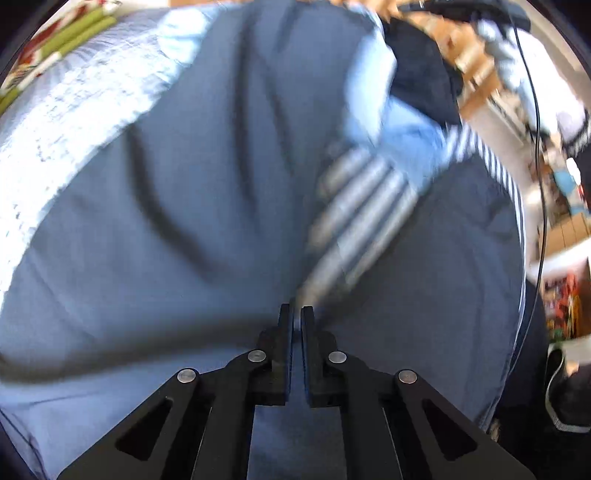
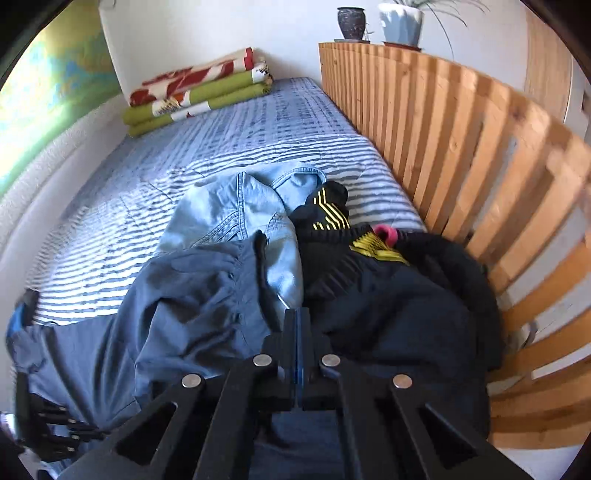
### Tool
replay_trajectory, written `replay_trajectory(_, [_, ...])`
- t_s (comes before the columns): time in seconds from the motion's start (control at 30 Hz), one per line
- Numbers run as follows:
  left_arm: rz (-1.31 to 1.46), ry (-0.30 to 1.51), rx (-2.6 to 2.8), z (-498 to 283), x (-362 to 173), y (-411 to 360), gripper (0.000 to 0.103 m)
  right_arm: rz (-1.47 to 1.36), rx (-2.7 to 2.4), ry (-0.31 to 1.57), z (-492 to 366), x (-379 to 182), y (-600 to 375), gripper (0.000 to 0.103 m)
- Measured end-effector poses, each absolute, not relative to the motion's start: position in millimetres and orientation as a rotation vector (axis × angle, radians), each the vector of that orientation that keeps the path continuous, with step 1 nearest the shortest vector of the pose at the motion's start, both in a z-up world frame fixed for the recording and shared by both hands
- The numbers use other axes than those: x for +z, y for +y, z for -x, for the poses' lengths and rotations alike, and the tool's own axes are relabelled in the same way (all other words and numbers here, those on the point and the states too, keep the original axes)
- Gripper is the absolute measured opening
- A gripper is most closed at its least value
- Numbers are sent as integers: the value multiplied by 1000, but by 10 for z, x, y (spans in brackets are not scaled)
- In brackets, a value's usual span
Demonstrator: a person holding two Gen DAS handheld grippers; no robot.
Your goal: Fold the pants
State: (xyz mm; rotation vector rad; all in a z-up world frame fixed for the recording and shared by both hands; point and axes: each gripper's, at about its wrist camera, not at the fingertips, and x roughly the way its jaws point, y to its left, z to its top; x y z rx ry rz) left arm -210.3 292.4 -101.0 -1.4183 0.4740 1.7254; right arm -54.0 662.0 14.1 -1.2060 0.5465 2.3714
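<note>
On the bed (image 2: 229,133), a blue-and-white striped cover lies rumpled between a white wall and a slatted wooden rail (image 2: 461,155), with folded blankets (image 2: 195,92) at the far end and two pots (image 2: 373,22) on the ledge. Slate-blue pants (image 2: 177,302), soft woven cloth creased in broad folds, sprawl at the near end beside pale denim (image 2: 236,210) and a black garment (image 2: 388,295). Left gripper (image 1: 296,314) fingers stand nearly together, right gripper (image 2: 297,317) fingers pressed together; whether cloth is pinched, I cannot tell.
</note>
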Motion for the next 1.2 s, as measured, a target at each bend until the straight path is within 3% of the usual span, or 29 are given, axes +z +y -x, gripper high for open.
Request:
replay_trajectory(0.13, [1401,516,1733,2063,-1042,2988,17,1221,2421,682,582,109,6624,3])
replay_trajectory(0.2, [1396,505,1746,2099,-999,2977,20,1248,2427,668,756,115,6599,19])
replay_trajectory(0.23, [1390,513,1760,2120,-977,2964,20,1259,2428,645,853,109,6579,33])
replay_trajectory(0.27, [1385,517,1773,2143,-959,2947,21,1272,2426,625,942,98,6561,36])
replay_trajectory(0.43, [1394,453,1825,2326,-907,2823,21,1366,2361,598,1273,-102,6539,36])
replay_trajectory(0.5, [1404,439,1829,2396,-930,2836,31,1392,2352,547,1330,-149,6485,22])
replay_trajectory(0.53, [1406,446,1830,2409,-951,2860,32,1401,2354,520,1356,-159,6456,4])
replay_trajectory(0.63, [1380,447,1797,2389,-936,2936,25,1375,2412,438,1291,-45,6340,3])
replay_trajectory(0.67, [1370,461,1793,2353,-928,2946,11,1367,2427,401,1254,9,6324,3])
replay_trajectory(0.7, [1364,481,1781,2313,-925,2962,4,1354,2449,383,1204,74,6326,3])
replay_trajectory(0.8, [1363,491,1720,2181,-913,2970,4,1261,2528,397,925,258,6477,3])
replay_trajectory(0.93, [1343,517,1710,2061,-818,2970,4,1311,2452,479,742,75,6723,3])
replay_trajectory(1.0, [1334,484,1729,2112,-724,2946,11,1356,2434,458,735,17,6712,4])
replay_trajectory(1.1, [1309,459,1794,2229,-557,2850,16,1336,2421,457,795,106,6720,14])
replay_trajectory(1.17, [1312,423,1821,2316,-451,2652,17,1281,2433,418,882,227,6700,37])
replay_trajectory(1.2, [1310,419,1855,2358,-381,2588,17,1263,2450,399,938,271,6696,42])
